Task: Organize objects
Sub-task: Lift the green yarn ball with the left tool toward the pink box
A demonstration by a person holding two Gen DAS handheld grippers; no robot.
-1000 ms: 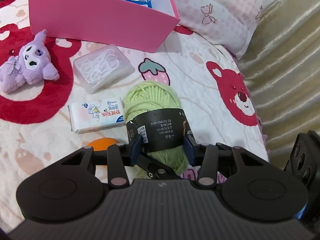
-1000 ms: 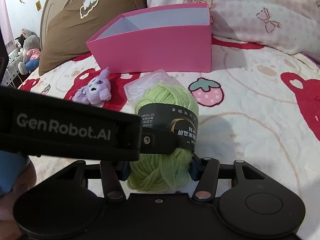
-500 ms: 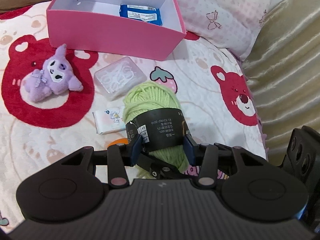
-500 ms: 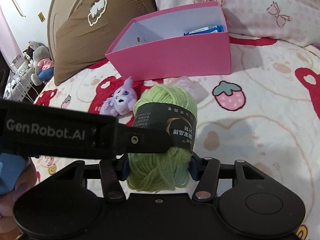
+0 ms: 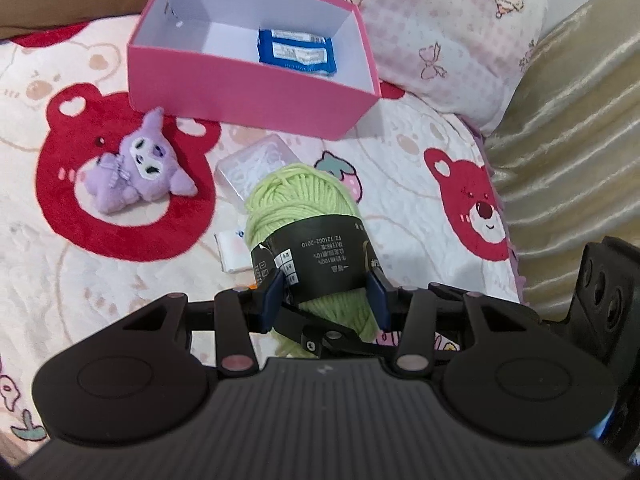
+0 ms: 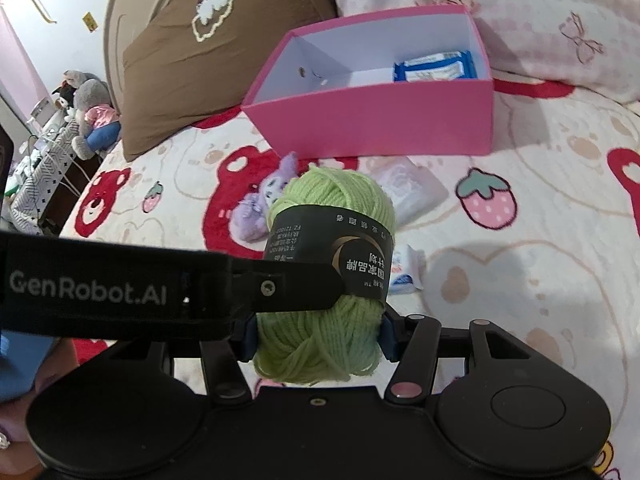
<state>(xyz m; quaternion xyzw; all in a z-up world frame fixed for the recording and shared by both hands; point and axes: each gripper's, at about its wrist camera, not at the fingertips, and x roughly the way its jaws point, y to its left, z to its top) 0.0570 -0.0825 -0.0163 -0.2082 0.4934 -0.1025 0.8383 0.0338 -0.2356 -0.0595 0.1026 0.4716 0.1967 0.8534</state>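
quilted bedspread (image 5: 120,280); both grippers squeeze fuzzy green yarn skein (image 5: 304,200).

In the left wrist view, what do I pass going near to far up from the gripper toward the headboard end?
left hand-held gripper → green yarn ball clamped in it → clear plastic case → pink box → blue packet inside the box.

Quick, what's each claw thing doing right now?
Left gripper: closed on the green yarn ball.
Right gripper: closed on the same yarn.
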